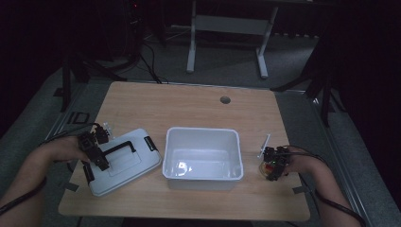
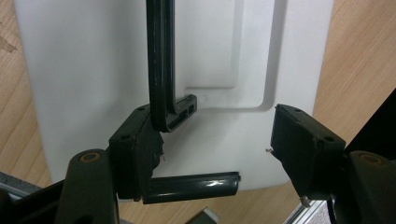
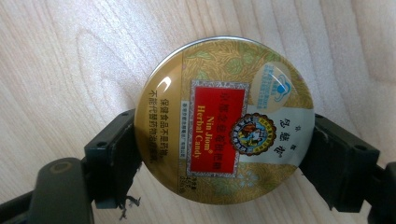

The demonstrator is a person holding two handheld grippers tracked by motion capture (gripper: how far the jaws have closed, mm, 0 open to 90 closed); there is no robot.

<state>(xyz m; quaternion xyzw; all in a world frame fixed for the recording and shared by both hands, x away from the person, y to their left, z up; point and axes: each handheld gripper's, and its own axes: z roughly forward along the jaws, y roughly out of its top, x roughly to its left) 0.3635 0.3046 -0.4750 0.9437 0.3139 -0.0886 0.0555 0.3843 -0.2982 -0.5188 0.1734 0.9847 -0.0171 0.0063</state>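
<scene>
Right of the bin [image 1: 202, 158], our right gripper [image 3: 224, 154] pinches the tin [image 3: 224, 119], whose lower rim is cut off. Left of the bin, our left gripper [image 2: 212, 144] stands spread over the lid [image 2: 93, 70], its handle [image 2: 161, 65] partly hidden behind one jaw.

A round candy tin [image 3: 224, 121] is lying flat on the wooden table near its right edge, just right of the open white bin [image 1: 202, 158]. Its gold lid is facing up, showing a leaf pattern, a red label reading "Nin Jiom Herbal Candy", a round emblem and a pale band with Chinese characters; light is glinting off its glossy top. In the high view the tin [image 1: 265, 168] is showing as a small golden disc. The white lid [image 1: 124, 161] is lying flat left of the bin, turned at an angle, its black handle [image 2: 161, 65] folded down and black latches sitting at its ends.
</scene>
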